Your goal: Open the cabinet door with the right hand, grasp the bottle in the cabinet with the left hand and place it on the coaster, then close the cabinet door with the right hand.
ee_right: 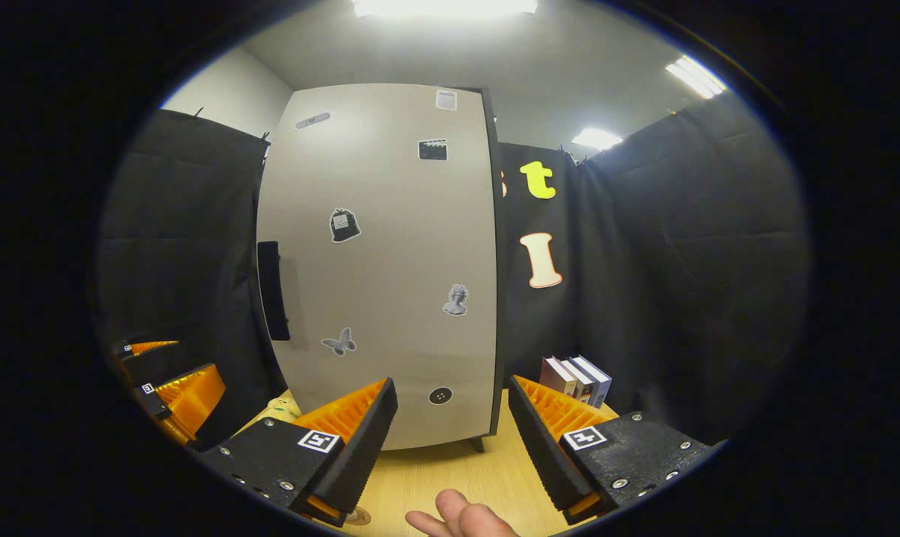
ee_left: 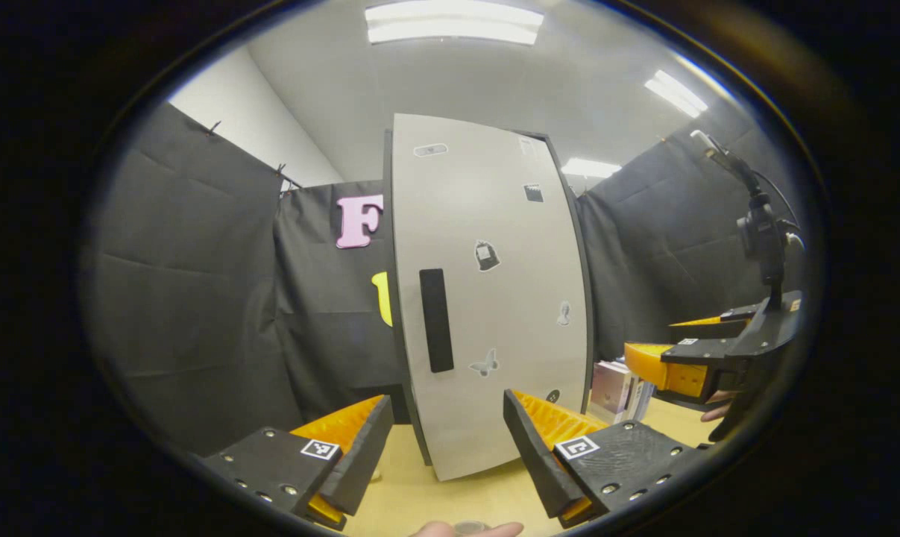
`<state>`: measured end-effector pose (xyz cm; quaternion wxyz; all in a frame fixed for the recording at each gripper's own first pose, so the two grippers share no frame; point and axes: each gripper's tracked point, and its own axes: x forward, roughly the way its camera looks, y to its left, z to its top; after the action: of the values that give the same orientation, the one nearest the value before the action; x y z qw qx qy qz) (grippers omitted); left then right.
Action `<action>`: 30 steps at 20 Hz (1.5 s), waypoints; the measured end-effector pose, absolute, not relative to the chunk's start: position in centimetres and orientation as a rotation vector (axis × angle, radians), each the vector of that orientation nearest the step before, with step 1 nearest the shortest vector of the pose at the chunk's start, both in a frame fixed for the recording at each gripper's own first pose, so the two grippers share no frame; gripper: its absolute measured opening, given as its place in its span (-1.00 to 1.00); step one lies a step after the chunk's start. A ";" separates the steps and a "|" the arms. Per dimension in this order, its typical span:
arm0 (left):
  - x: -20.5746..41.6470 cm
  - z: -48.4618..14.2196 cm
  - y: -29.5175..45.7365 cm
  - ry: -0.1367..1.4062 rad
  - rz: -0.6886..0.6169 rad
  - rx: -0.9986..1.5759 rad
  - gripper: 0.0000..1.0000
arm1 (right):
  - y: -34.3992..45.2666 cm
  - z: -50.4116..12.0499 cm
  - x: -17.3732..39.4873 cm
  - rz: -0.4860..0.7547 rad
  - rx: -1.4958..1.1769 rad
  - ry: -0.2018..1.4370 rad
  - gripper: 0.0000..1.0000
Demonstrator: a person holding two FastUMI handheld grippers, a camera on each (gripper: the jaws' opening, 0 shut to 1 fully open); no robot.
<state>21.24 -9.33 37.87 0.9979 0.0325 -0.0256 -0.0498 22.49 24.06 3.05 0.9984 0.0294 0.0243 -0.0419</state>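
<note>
Grey cabinet door [ee_right: 379, 261] is closed; its dark handle [ee_right: 273, 291] runs along the left edge. The bottle presumably sits behind the door, unseen. Right gripper [ee_right: 450, 432] is released, jaws apart, short of the door. Left gripper [ee_left: 446, 455] is also released, facing the door. Risk: the door's swing could strike the left gripper if it waits close. Books [ee_right: 576, 379] bound the counter [ee_right: 450, 473] to the right; there is open room in front.
</note>
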 end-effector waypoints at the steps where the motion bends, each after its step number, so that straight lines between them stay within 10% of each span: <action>1: 21.2 37.8 -9.3 -0.049 -0.095 0.063 0.75 | 24.1 3.0 22.5 -0.084 0.060 0.050 0.86; 30: 21.2 37.4 -8.8 -0.025 -0.061 0.056 0.75 | 25.0 2.9 22.9 -0.075 0.060 0.053 0.87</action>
<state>21.24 -8.83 37.35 0.9991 0.0282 -0.0126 -0.0304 22.89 25.05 2.88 0.9985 0.0302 0.0265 -0.0376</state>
